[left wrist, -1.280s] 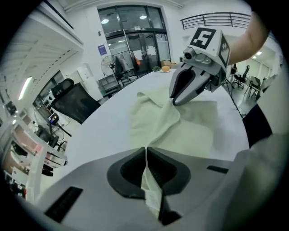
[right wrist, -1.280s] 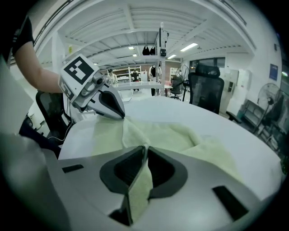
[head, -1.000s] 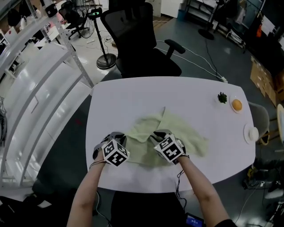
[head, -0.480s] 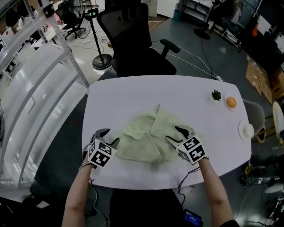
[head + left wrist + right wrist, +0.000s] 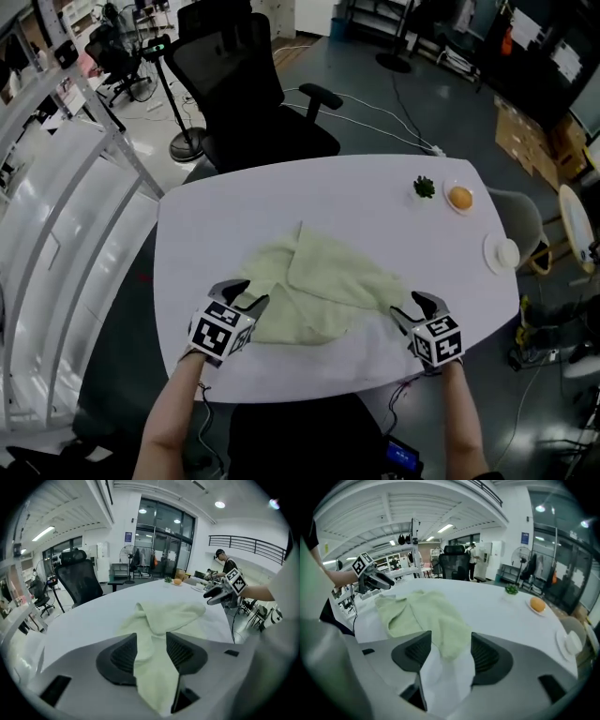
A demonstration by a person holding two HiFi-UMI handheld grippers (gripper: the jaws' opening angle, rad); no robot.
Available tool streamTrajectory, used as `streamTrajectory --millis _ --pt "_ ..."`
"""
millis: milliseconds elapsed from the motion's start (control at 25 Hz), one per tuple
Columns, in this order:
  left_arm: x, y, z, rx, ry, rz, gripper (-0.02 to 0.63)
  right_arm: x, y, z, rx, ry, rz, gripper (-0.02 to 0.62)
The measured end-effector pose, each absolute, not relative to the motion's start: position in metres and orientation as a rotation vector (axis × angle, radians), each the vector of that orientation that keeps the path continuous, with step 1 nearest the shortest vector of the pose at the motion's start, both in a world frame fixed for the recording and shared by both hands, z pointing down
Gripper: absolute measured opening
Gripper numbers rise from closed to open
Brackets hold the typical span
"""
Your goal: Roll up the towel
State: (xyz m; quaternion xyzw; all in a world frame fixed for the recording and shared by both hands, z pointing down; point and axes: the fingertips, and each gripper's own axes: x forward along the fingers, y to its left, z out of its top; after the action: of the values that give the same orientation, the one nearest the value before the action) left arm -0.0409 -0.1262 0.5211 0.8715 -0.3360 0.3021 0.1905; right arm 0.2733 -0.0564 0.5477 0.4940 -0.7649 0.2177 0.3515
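Observation:
A pale green towel (image 5: 314,286) lies crumpled and partly folded on the white table (image 5: 328,197). My left gripper (image 5: 246,294) hovers at the towel's near left edge. Its jaws are apart and closing, with towel cloth (image 5: 164,616) seen in the gap but no pad pressing on it. My right gripper (image 5: 414,307) is at the towel's near right corner, jaws apart and opening. In the right gripper view the towel's corner (image 5: 445,639) lies on the table between and beyond the jaws, untouched. Each gripper view shows the other gripper across the towel.
An orange on a small plate (image 5: 459,198), a small green plant (image 5: 424,187) and a white dish (image 5: 506,251) sit at the table's far right. A black office chair (image 5: 253,94) stands behind the table. White shelving (image 5: 56,216) runs along the left.
Both grippers were shut over the towel's near edge and have opened and let it go. The right gripper swung out right to the towel's corner; the left moved slightly left and up.

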Motion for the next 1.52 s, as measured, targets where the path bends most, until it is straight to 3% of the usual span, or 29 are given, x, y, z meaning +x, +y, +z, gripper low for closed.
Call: streamTrajectory --millis 360,800,1080,1320,1360,1400,1480,1520 --pt "0.031 -0.171 0.573 2.295 -0.81 1.162 0.147 0.292 -0.04 0.603 1.286 -1.935 0.817 0.245" --pt "0.057 -0.154 0.614 2.231 -0.617 1.347 0.018 0.271 -0.042 0.61 1.181 -2.045 0.824 0.065" --pt "0.076 -0.189 0.556 2.384 -0.706 1.208 0.015 0.286 -0.071 0.562 1.258 -2.146 0.798 0.055" --pt "0.097 -0.194 0.526 2.445 -0.548 1.201 0.015 0.302 -0.119 0.518 1.41 -2.236 0.967 0.052" --pt "0.102 -0.186 0.524 2.471 -0.508 1.212 0.023 0.303 -0.128 0.511 1.432 -2.255 0.996 0.051" --pt "0.108 -0.177 0.524 2.496 -0.461 1.227 0.073 0.306 -0.138 0.504 1.456 -2.27 1.021 0.051" --pt "0.121 -0.158 0.53 2.54 -0.376 1.284 0.251 0.311 -0.157 0.495 1.5 -2.283 1.07 0.05" --pt "0.126 -0.15 0.537 2.563 -0.35 1.336 0.296 0.314 -0.164 0.492 1.515 -2.282 1.086 0.049"
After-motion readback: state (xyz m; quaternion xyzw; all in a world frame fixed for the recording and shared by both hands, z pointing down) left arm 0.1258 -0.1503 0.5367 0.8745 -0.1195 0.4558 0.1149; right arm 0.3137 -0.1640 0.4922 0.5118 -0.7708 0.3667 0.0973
